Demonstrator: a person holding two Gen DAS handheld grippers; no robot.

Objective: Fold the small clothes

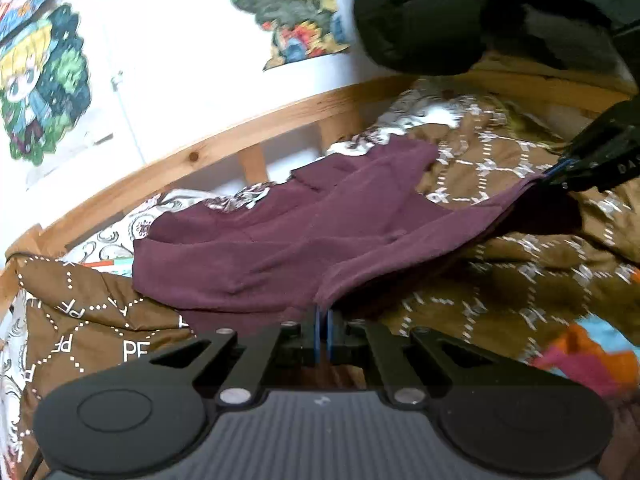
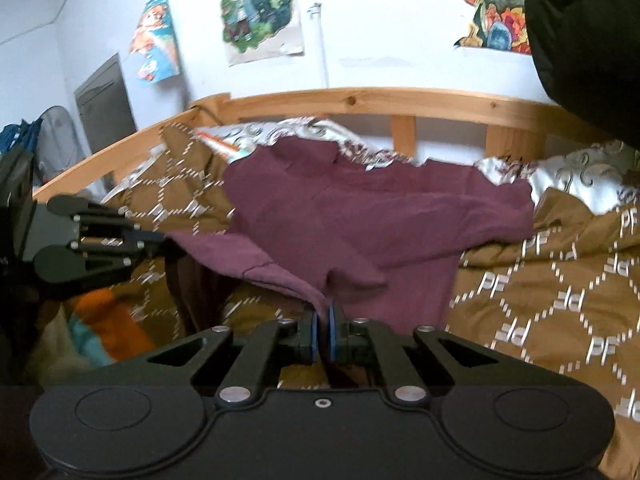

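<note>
Left gripper [image 1: 323, 320], right gripper [image 2: 321, 330] each pinch 1 maroon garment [image 1: 280, 232].

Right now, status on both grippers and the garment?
Left gripper and right gripper: both shut on the maroon garment's near edge, lifted. Far half lying on the brown bedspread. Nothing in the way.

**Maroon garment lifted at its near edge**

A maroon garment [image 1: 288, 240] of soft knit fabric is lying spread and rumpled across the bed, its far part resting flat on the brown patterned cover. Its near hem is rising off the bedding at two corners, hanging taut between them and casting a dark shadow underneath. A collar-like fold is showing at the far edge in the right wrist view [image 2: 360, 216], and one side is trailing off toward the right.
</note>
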